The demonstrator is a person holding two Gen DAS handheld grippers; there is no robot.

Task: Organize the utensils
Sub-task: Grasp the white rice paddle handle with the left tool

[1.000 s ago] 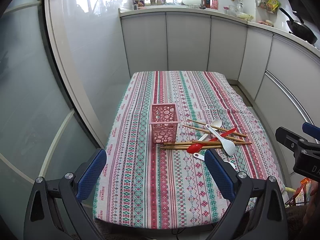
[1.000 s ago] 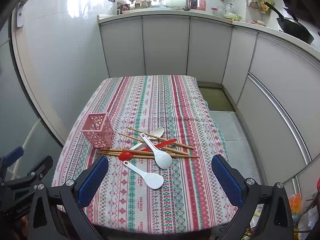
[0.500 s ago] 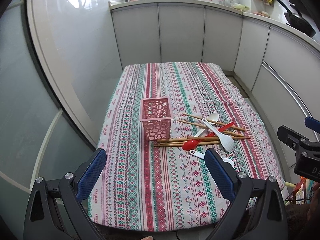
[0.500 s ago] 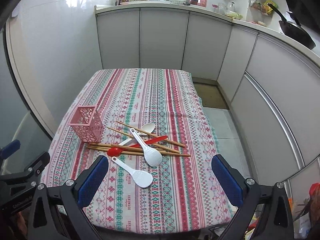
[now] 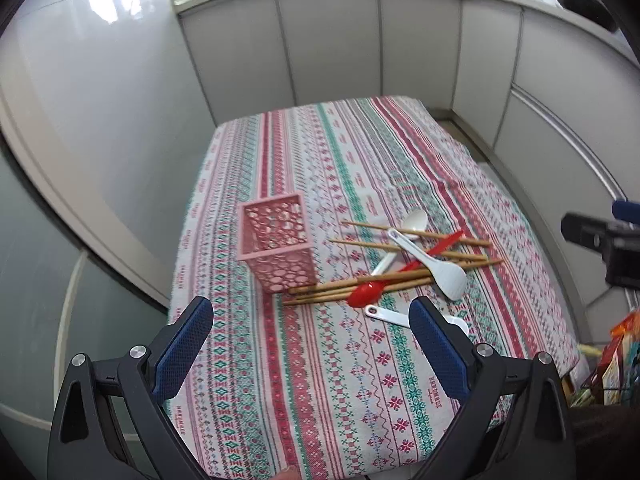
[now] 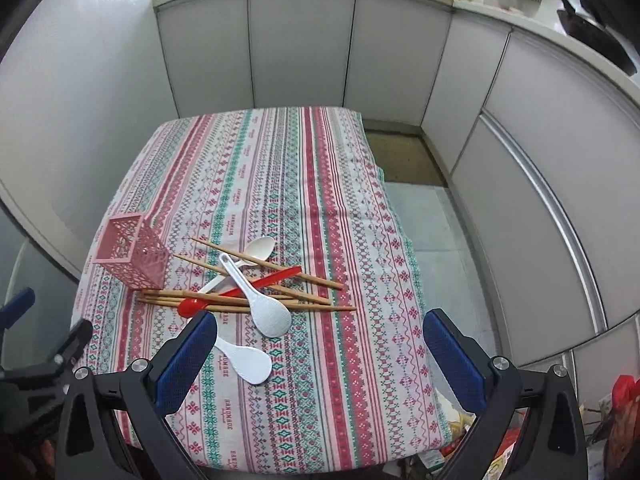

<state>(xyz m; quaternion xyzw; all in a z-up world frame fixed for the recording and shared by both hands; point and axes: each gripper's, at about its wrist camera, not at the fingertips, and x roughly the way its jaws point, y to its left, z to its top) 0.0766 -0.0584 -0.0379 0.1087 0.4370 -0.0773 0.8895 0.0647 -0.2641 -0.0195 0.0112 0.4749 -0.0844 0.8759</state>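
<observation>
A pink perforated holder (image 5: 278,248) (image 6: 132,254) stands upright and empty on the striped tablecloth (image 5: 332,380) (image 6: 280,168). To its right lies a heap of utensils: several wooden chopsticks (image 5: 416,234) (image 6: 272,266), a red spoon (image 5: 366,294) (image 6: 192,306), a white rice paddle (image 5: 446,274) (image 6: 268,314), a white spoon (image 5: 416,220) (image 6: 260,248) and a second white paddle (image 6: 246,360) nearest me. My left gripper (image 5: 310,338) hangs open above the cloth in front of the holder. Open too is my right gripper (image 6: 320,354), just short of the heap, with nothing between its fingers.
Grey cabinet doors (image 6: 300,40) wrap around the table's far end and right side, under a cluttered counter with a black pan (image 6: 596,36). A glass wall (image 5: 36,208) runs close along the left. Bare floor (image 6: 432,220) lies to the table's right.
Both grippers have come forward and lower toward the table, so holder and utensils loom larger. Nothing on the cloth has shifted, and both stay open.
</observation>
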